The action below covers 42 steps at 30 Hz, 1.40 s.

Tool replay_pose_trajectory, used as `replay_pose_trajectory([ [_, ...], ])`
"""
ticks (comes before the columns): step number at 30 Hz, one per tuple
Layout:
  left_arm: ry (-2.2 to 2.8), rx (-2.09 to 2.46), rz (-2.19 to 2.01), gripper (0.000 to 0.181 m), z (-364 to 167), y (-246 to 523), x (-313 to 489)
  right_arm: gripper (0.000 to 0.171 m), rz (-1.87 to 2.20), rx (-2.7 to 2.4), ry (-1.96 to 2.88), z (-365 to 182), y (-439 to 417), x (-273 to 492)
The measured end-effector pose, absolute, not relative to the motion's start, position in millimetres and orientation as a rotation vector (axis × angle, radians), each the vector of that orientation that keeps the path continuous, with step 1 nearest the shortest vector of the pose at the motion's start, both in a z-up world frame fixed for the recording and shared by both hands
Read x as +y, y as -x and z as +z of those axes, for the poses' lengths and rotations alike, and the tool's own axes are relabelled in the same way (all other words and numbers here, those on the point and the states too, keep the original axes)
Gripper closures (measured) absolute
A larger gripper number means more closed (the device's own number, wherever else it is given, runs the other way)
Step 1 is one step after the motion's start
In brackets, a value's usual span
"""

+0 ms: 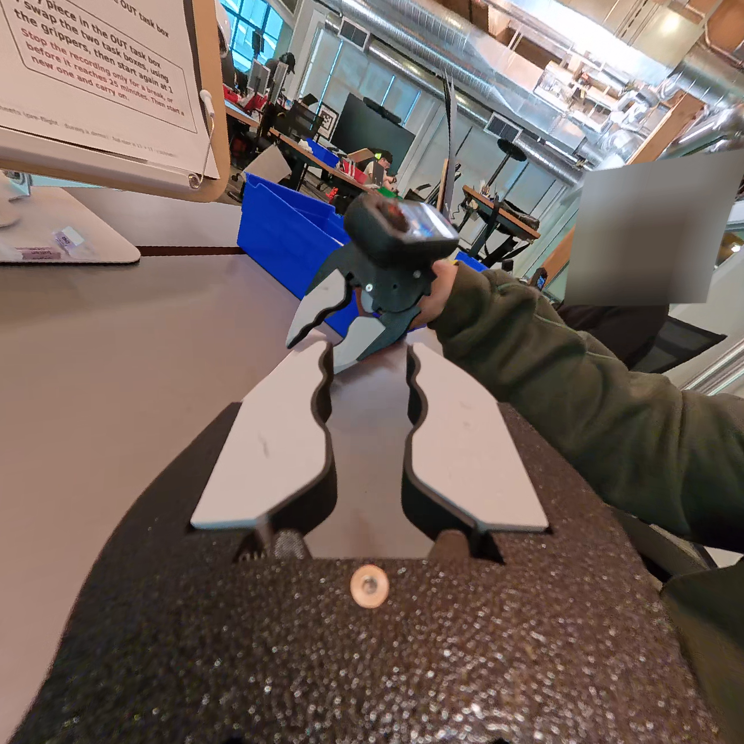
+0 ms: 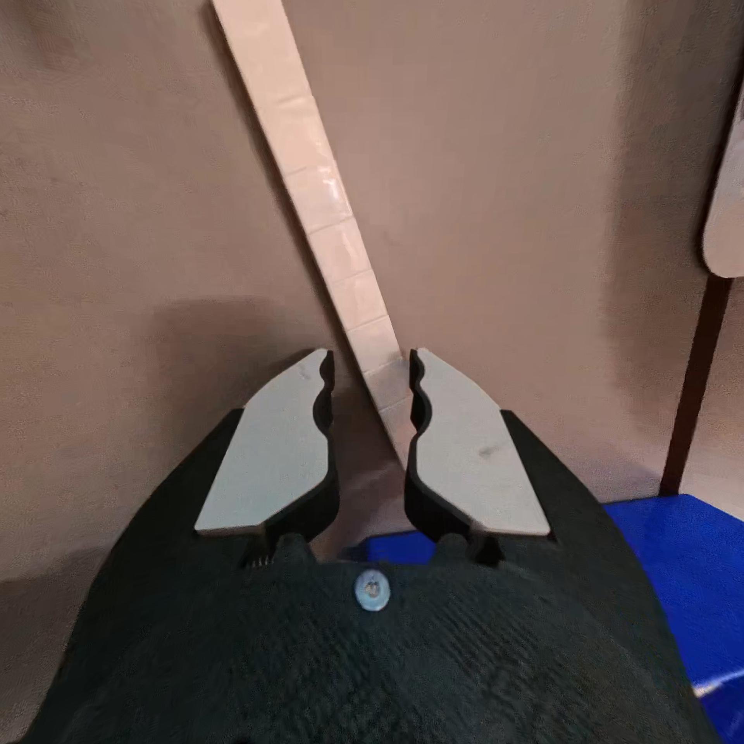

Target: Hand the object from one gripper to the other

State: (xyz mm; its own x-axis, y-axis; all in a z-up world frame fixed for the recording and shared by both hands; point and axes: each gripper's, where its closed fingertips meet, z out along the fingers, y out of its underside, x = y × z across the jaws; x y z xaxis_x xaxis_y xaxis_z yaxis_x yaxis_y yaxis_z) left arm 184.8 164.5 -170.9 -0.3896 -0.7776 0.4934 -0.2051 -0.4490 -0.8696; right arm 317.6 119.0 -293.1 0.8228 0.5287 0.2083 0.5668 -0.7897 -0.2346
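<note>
My left gripper (image 1: 370,350) is open and empty, low over the brown table (image 1: 120,362). My right gripper (image 1: 318,350) shows just ahead of it, held by a hand in an olive sleeve (image 1: 563,382) and tilted down at the table. Its tips are close to my left fingertips. In the right wrist view my right gripper (image 2: 371,354) is open with nothing between its jaws. It looks down at the table (image 2: 120,201). No loose object shows in either view. A pale strip (image 2: 322,193) runs across the table surface; I cannot tell whether it is a reflection.
A blue bin (image 1: 290,237) stands behind the right gripper and shows at the lower right of the right wrist view (image 2: 664,583). A white monitor base (image 1: 60,233) and a sheet holder (image 1: 120,80) stand at the left. A person sits at the right. The grippers' ends are close to 20 cm from one another.
</note>
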Motion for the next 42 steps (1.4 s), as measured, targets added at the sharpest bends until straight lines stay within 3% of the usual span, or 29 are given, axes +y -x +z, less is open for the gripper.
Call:
replay_pose_trajectory([
  [1,1.425,1.332,-1.9,0.147,-171,-185,165,0.141,-0.254,-0.851,2.734,-297,-322,118],
  [6,1.477,1.341,-1.803,0.141,-177,-185,173,0.147,-0.226,-0.721,2.636,-292,-302,129],
  [11,1.665,1.26,-1.54,0.117,-199,-188,202,0.148,-0.549,-0.53,2.344,-253,-296,137],
  [18,1.843,1.289,-1.969,0.108,-215,-194,159,0.149,-0.902,-0.572,1.883,-210,-263,130],
  [23,1.718,1.234,-2.108,0.117,-198,-194,156,0.149,-0.854,-0.697,1.689,-199,-225,130],
  [29,1.587,1.238,-2.178,0.16,-188,-188,156,0.148,-0.69,-0.737,1.672,-204,-207,130],
  [33,1.468,1.379,-2.063,0.16,-188,-183,151,0.145,-0.502,-0.688,1.704,-207,-202,126],
  [35,1.377,1.446,-1.979,0.159,-185,-180,151,0.123,-0.3,-0.577,1.694,-198,-201,121],
  [37,1.334,1.451,-1.927,0.16,-180,-179,153,0.114,-0.244,-0.512,1.688,-191,-210,116],
  [42,1.349,1.376,-1.941,0.159,-172,-181,158,0.126,-0.694,-0.709,1.597,-190,-222,114],
])
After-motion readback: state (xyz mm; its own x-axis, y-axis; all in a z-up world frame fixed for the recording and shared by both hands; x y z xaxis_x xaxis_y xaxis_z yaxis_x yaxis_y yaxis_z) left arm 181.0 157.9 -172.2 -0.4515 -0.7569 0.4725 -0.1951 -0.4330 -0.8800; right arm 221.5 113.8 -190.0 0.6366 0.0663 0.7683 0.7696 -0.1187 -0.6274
